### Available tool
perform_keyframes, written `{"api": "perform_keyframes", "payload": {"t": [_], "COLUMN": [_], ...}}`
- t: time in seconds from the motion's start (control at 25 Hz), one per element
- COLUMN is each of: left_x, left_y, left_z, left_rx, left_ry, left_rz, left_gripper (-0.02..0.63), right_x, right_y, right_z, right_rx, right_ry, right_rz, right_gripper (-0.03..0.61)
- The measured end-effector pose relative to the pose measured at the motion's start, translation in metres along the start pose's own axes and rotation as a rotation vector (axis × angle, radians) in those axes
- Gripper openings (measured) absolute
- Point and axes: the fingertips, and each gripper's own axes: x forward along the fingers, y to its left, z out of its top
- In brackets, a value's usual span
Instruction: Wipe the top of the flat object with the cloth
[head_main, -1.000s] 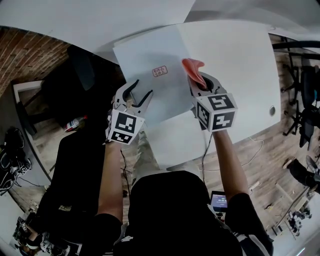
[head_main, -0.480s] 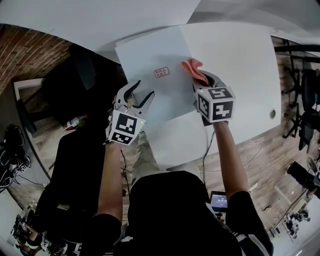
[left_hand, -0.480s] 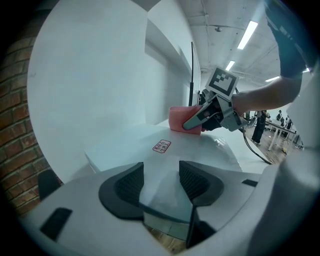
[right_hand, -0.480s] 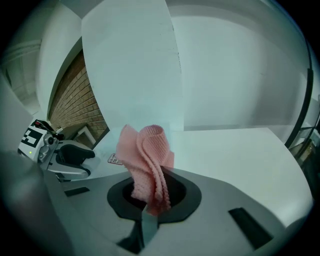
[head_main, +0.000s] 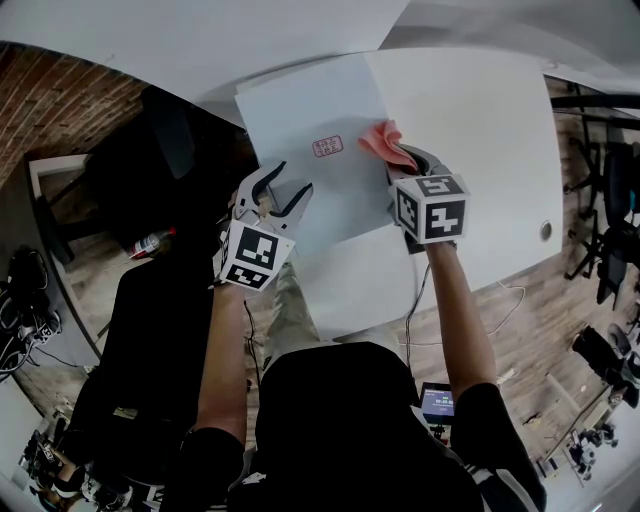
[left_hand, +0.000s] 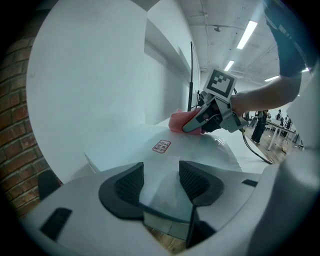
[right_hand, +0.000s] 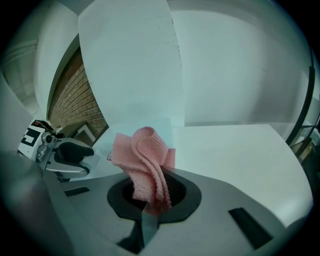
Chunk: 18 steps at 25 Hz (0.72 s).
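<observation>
The pink cloth (right_hand: 145, 162) was clenched in the right hand-held gripper (head_main: 405, 162), resting on the flat white board (head_main: 300, 115) just ahead. The left hand-held gripper (head_main: 283, 182) was held released, jaws spread at the board's near edge.

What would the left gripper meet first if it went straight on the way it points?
Probably the white board itself: its near edge sits between the open jaws of the left gripper. Beyond that come the red label, then the pink cloth in the right gripper; depth is uncertain.
</observation>
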Motion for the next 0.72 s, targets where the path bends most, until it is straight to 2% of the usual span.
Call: {"api": "perform_keyframes", "payload": {"t": [0.2,0.72], "left_x": [-0.001,0.0], "left_y": [0.0,-0.001], "left_z": [-0.001,0.002], "left_rx": [0.0,0.003], "left_ry": [-0.002,-0.003], "left_rz": [0.001,-0.001], "left_gripper": [0.215,0.215], "right_x": [0.004,0.028], "right_y": [0.013,0.102], "right_z": [0.001,0.015], "right_rx": [-0.017,-0.17], "right_ry": [0.012,0.039], "right_rz": [0.02,0.167], "right_gripper": [0.044,0.044]}}
